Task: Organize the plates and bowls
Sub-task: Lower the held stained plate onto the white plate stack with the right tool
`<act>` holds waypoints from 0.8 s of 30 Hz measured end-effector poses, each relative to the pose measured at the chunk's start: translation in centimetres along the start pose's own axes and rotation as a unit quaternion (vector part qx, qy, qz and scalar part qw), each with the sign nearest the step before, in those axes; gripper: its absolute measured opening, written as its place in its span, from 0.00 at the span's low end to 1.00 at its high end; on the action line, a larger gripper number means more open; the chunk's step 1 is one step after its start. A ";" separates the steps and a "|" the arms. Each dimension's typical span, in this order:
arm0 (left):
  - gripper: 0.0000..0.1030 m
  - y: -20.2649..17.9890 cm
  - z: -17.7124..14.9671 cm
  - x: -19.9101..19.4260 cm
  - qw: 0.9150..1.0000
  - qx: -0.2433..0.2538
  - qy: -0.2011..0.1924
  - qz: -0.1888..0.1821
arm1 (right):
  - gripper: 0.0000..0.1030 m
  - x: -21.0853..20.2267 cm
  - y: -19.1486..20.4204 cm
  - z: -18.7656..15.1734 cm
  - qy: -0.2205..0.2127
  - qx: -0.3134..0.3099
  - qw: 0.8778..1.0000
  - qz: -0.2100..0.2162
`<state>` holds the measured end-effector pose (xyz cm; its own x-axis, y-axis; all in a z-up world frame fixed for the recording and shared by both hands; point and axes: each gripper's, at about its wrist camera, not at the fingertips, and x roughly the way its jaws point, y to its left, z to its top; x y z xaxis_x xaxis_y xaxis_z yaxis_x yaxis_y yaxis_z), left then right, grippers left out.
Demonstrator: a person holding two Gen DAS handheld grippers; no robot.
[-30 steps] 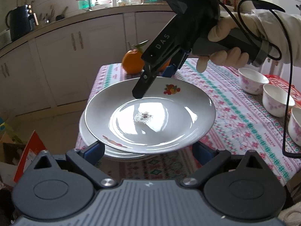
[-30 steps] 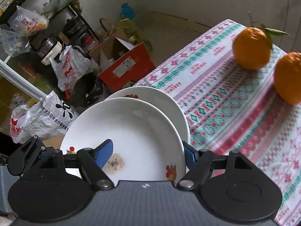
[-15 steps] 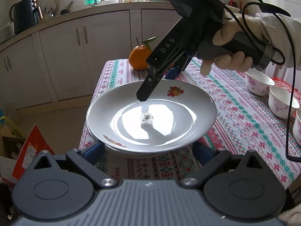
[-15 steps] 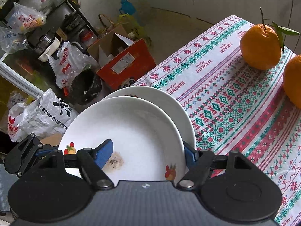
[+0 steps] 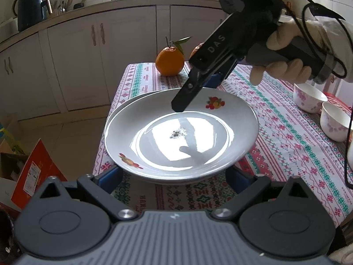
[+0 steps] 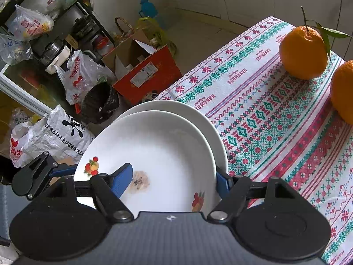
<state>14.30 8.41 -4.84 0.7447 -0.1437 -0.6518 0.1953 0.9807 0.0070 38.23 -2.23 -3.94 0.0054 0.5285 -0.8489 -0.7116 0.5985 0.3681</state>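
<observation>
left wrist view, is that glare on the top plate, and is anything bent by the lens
Left wrist view: yes, bright window glare on the top plate, crossed by the right gripper's shadow; cabinets curve from fisheye. Right wrist view: plate evenly lit, no glare.

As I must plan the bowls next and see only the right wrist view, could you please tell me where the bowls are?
Observer: A white bowl with pink flowers stands upright on the tablecloth, and a second bowl stands beside it, both well apart from the plates.
Operator: Thank you. What are the left tongs doing?
Observer: The left tongs are open, with one finger on either side of the near rim of the top plate.
</observation>
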 end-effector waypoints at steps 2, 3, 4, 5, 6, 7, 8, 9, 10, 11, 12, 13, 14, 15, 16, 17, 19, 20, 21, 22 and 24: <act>0.96 0.0 0.0 0.1 1.000 0.001 0.000 0.002 | 0.79 -0.1 0.0 -0.1 -0.001 0.000 1.000 -0.001; 0.96 0.1 -0.1 0.2 1.000 0.000 0.000 0.001 | 0.79 -0.2 0.0 -0.2 -0.001 0.001 1.000 -0.002; 0.96 0.2 -0.1 0.2 1.000 -0.001 0.000 0.001 | 0.79 -0.3 0.1 -0.2 -0.002 0.000 1.000 -0.003; 0.96 0.2 -0.1 0.3 1.000 -0.001 0.000 0.001 | 0.79 -0.4 0.1 -0.3 -0.002 0.000 1.000 -0.003; 0.96 0.3 -0.1 0.3 1.000 -0.003 0.000 0.000 | 0.79 -0.5 0.1 -0.4 -0.002 0.001 1.000 -0.003; 0.96 0.3 -0.1 0.4 1.000 -0.005 0.000 -0.001 | 0.79 -0.5 0.1 -0.4 -0.003 0.001 1.000 -0.004; 0.96 0.4 -0.1 0.5 1.000 -0.005 0.001 -0.001 | 0.79 -0.6 0.1 -0.5 -0.003 0.001 1.000 -0.005; 0.96 0.4 -0.1 0.5 1.000 -0.005 0.001 -0.002 | 0.79 -0.7 0.1 -0.6 -0.004 0.002 1.000 -0.006; 0.96 0.4 -0.1 0.5 1.000 -0.006 0.001 -0.003 | 0.79 -0.8 0.2 -0.7 -0.004 0.001 1.000 -0.006; 0.96 0.4 -0.1 0.6 1.000 -0.007 0.001 -0.005 | 0.79 -0.9 0.2 -0.7 -0.005 0.001 1.000 -0.007; 0.96 0.5 -0.1 0.6 1.000 -0.007 0.002 -0.005 | 0.79 -1.0 0.2 -0.8 -0.006 0.003 1.000 -0.007; 0.96 0.5 -0.1 0.6 1.000 -0.006 0.002 -0.005 | 0.79 -1.1 0.2 -0.9 -0.006 0.003 1.000 -0.008; 0.96 0.5 -0.1 0.6 1.000 -0.007 0.002 -0.005 | 0.79 -1.2 0.3 -1.0 -0.007 0.002 1.000 -0.011; 0.96 0.5 -0.1 0.5 1.000 -0.008 0.002 -0.005 | 0.79 -1.4 0.4 -1.1 -0.008 0.002 1.000 -0.012; 0.96 0.5 -0.2 0.5 1.000 -0.007 0.001 -0.005 | 0.79 -1.5 0.5 -1.2 -0.010 0.002 1.000 -0.014; 0.96 0.5 -0.2 0.5 1.000 -0.005 0.000 -0.005 | 0.79 -1.7 0.6 -1.3 -0.011 0.002 1.000 -0.015; 0.96 0.5 -0.2 0.5 1.000 -0.002 -0.003 -0.004 | 0.79 -2.0 0.7 -1.5 -0.014 0.002 1.000 -0.017; 0.96 0.5 -0.2 0.4 1.000 -0.001 -0.003 -0.004 | 0.79 -2.0 0.7 -1.6 -0.015 0.002 1.000 -0.019; 0.96 0.4 -0.1 0.4 1.000 0.001 -0.003 -0.004 | 0.79 -2.1 0.8 -1.7 -0.016 0.002 1.000 -0.020; 0.96 0.4 -0.2 0.5 1.000 0.001 -0.003 -0.003 | 0.79 -2.2 0.9 -1.8 -0.017 0.001 1.000 -0.023; 0.96 0.3 -0.2 0.5 1.000 0.004 -0.003 -0.003 | 0.79 -2.3 1.0 -2.0 -0.017 0.000 0.999 -0.027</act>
<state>14.57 8.70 -5.31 0.7478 -0.1496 -0.6468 0.2037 0.9790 0.0091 36.09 -4.01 -2.37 0.0672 0.5151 -0.8545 -0.7098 0.6265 0.3219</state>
